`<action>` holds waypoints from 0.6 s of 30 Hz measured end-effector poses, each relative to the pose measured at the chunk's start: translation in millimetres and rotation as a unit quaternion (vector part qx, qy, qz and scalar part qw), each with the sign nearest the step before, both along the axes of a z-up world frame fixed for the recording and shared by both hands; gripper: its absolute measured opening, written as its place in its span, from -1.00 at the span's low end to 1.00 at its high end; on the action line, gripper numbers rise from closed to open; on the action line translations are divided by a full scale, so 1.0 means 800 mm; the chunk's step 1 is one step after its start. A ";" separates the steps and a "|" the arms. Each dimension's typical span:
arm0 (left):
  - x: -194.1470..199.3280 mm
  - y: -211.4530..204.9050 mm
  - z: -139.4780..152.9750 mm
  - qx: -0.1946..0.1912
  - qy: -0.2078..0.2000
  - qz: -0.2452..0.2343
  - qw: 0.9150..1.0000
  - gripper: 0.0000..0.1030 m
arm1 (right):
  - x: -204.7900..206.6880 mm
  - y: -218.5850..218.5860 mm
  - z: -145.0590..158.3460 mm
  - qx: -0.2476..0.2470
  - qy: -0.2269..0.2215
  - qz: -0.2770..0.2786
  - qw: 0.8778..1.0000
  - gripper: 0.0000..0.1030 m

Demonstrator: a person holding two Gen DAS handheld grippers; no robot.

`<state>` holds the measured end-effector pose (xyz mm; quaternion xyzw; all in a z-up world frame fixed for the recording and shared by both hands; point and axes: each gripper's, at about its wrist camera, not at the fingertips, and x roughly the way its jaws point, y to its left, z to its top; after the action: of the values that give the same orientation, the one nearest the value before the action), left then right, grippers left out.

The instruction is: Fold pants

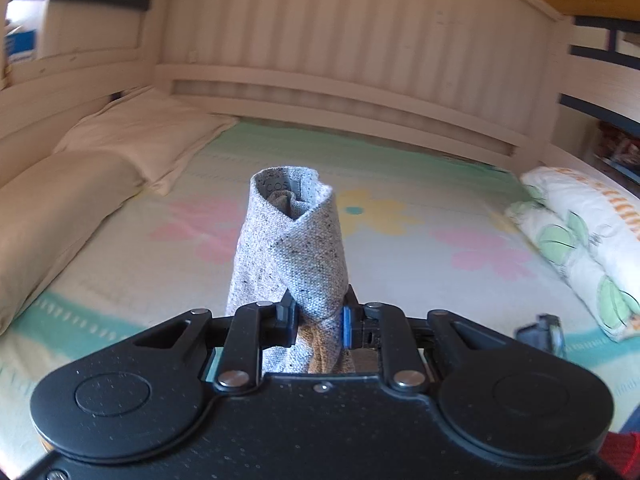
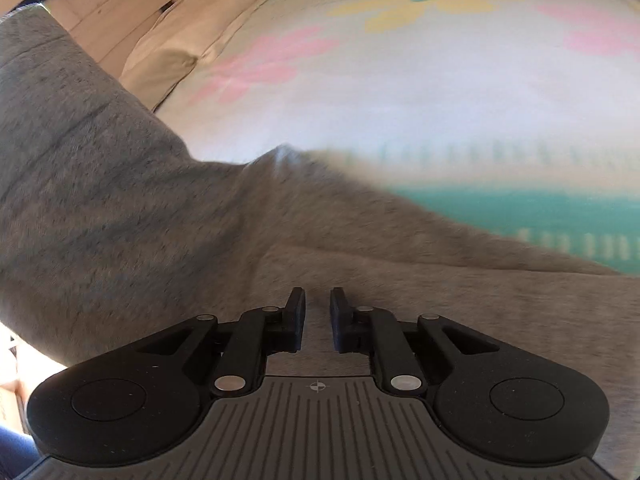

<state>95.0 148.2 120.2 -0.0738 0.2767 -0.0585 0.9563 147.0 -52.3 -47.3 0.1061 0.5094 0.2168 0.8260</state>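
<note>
Left wrist view: the left gripper (image 1: 316,314) is clenched on a bunched fold of the grey pants (image 1: 290,248), the cloth pinched between the two fingers, one black and one showing a blue pad (image 1: 347,326). The gripped fabric stands up above the jaws in a twisted, crossed roll with an open top, inside which a grey label is partly visible; more cloth passes down behind the fingers toward the gripper body. Beyond it lies the bed cover (image 1: 400,248), pale with pink and yellow flowers and a green border. Two cream pillows (image 1: 132,140) lie along the left side against the wooden bed frame (image 1: 360,52), and a printed white pillow (image 1: 584,248) lies at the right. A small dark object (image 1: 540,334) at the lower right is blurred and cannot be identified. Right wrist view: the right gripper (image 2: 318,316) is released, its black fingers (image 2: 296,320) standing a narrow gap apart with nothing between them. It is directly over the pants (image 2: 140,200), which fill the lower and left part of the view and spread across the flowered bed cover (image 2: 400,92); whether the fingertips touch the cloth cannot be told. The view is motion-blurred. The cream pillows (image 2: 180,48) appear at the upper left.
</note>
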 end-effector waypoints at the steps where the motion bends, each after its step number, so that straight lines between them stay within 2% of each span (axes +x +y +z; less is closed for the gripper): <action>1: -0.002 -0.014 0.002 0.003 -0.002 -0.016 1.000 -0.51 | 0.001 -0.010 0.000 0.005 0.004 -0.009 1.000 -0.71; 4: -0.003 -0.062 0.000 0.014 0.003 -0.068 0.998 -0.51 | -0.001 -0.045 -0.001 0.006 0.015 -0.037 0.999 -0.71; 8: 0.005 -0.130 -0.029 0.013 0.045 -0.143 0.989 -0.51 | -0.013 -0.096 -0.011 0.001 0.039 -0.082 0.996 -0.71; 13: 0.015 -0.211 -0.088 0.015 0.140 -0.230 0.963 -0.44 | -0.026 -0.150 -0.022 0.009 0.063 -0.123 0.990 -0.73; 16: 0.008 -0.232 -0.091 0.018 0.142 -0.243 0.959 -0.42 | -0.035 -0.170 -0.022 0.016 0.065 -0.133 0.989 -0.73; 18: 0.008 -0.222 -0.081 -0.010 0.132 -0.253 0.958 -0.42 | -0.041 -0.182 -0.020 0.024 0.068 -0.138 0.988 -0.73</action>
<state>101.1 -29.3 55.7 -0.0178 0.4095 -0.2909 0.8645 114.4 -197.6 -63.4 0.2102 0.5395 0.1049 0.8085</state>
